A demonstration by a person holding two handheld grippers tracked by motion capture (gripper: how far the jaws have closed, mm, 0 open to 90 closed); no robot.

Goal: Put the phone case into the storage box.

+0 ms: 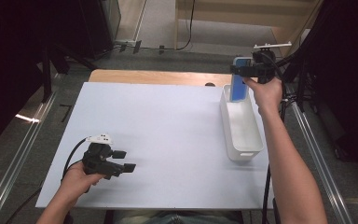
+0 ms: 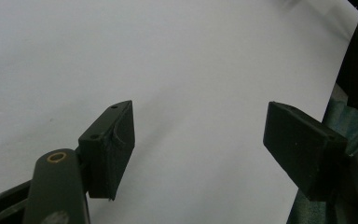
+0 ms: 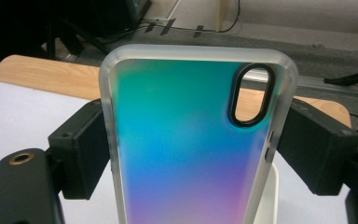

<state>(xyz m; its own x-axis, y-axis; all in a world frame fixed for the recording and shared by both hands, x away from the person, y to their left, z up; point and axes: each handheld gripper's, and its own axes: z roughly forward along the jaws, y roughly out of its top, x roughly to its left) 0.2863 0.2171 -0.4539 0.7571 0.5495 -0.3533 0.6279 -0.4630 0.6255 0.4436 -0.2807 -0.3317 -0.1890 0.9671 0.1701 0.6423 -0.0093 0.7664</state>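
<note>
The right gripper (image 1: 240, 70) is clamping a blue-green iridescent phone case (image 1: 238, 84) upright above the far end of the white plastic bin (image 1: 242, 142), at the counter's (image 1: 168, 135) right. The left gripper (image 1: 127, 161) is resting open, near left.

a white sheet covers the wooden surface (image 1: 158, 77); grey carpet floor (image 1: 168, 58) beyond, metal rails (image 1: 23, 149) at both sides, black curtains (image 1: 9, 56), pale wooden furniture (image 1: 242, 14) behind.
</note>
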